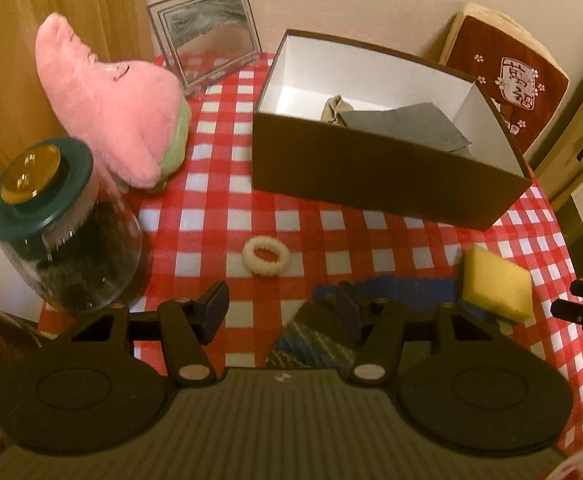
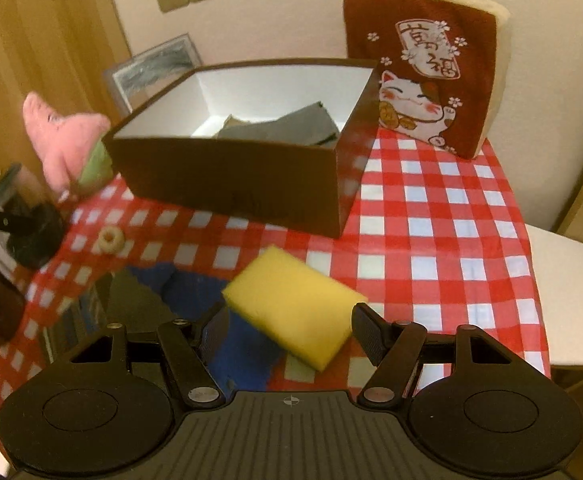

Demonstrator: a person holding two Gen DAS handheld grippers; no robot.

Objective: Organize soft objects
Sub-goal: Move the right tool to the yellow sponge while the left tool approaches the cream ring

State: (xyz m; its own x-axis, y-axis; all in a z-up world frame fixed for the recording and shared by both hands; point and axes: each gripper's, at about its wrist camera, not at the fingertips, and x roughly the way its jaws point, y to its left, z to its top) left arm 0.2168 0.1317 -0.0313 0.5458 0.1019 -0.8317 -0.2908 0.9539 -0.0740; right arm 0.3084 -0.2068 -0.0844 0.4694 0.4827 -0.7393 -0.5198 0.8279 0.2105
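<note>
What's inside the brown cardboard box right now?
Inside the brown cardboard box: a folded grey cloth over a beige fabric piece. Its near wall hides the near floor.

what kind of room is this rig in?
Probably a home living or dining room: a red-and-white checked tablecloth, a maroon lucky-cat cushion against the wall, and a framed picture leaning beside a wooden door.

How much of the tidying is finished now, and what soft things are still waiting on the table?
Done: a grey cloth and a beige item already lie in the brown box. In hand: nothing; the right gripper has open jaws around the yellow sponge, the left gripper is open too. Left: the sponge, white ring, blue knitted cloth and pink plush toy.
</note>
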